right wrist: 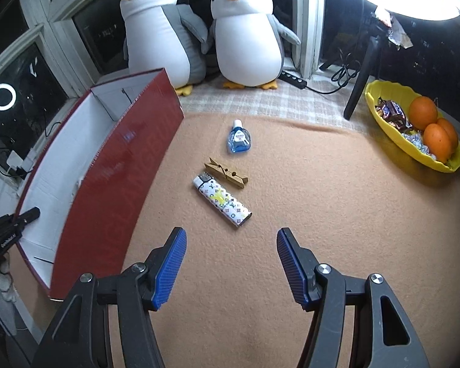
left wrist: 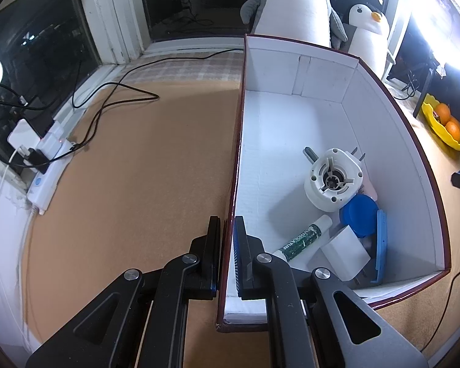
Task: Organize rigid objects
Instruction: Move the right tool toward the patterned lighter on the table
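The left gripper (left wrist: pixel 228 257) is sitting closest to the lens, its jaws clamped on the near left wall of the box (left wrist: pixel 297 70), one finger outside and one inside. The box is red outside and white inside, resting on a tan mat (left wrist: pixel 144 159). Inside it, towards the near right corner, a white round appliance base (left wrist: pixel 332 181), a blue lid (left wrist: pixel 360 216), a green-labelled tube (left wrist: pixel 303 236), a white charger (left wrist: pixel 345 251) and a blue flat piece (left wrist: pixel 381 245) are lying bunched together.

In the right wrist view, the right gripper (right wrist: pixel 231 263) is hovering over the mat with its jaws parted and nothing between them. Just beyond it a patterned lighter (right wrist: pixel 222 201) is lying, a wooden clothespin (right wrist: pixel 226 172) beside it and a small blue bottle (right wrist: pixel 238 137) farther off. The box is standing to their left. A yellow bowl (right wrist: pixel 380 92) of oranges is resting far right, two plush penguins (right wrist: pixel 245 36) far behind.
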A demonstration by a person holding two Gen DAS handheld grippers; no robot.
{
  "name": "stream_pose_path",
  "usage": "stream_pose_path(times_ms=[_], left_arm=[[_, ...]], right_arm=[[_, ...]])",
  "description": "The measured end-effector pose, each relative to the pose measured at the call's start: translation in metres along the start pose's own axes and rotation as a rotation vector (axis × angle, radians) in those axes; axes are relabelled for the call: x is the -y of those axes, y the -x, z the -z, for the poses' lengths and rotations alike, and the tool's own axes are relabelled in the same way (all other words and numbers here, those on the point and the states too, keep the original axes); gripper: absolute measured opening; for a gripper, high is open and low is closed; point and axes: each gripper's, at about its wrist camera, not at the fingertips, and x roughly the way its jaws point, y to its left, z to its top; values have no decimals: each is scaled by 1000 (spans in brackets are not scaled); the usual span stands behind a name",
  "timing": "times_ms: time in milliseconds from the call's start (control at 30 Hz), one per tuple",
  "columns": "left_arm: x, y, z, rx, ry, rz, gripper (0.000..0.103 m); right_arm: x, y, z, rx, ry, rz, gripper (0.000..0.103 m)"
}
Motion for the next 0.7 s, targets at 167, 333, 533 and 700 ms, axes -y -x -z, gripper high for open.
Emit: stream_pose_path(times_ms=[167,333,533,700], left_arm=[[-1,-1,0,-4,0,1,7],[0,-1,0,-6,1,-1,6],[-1,-3,0,-12,7,-2,6],[-1,-6,-1,-17,12,-6,6]], right_arm=[[-5,-23,-5,-39,20,-9,57],[-20,-47,-17,-73,73,-9,57],[-31,-77,-32,-120,116,11,56],[-34,-92,-37,-153,138,17,51]])
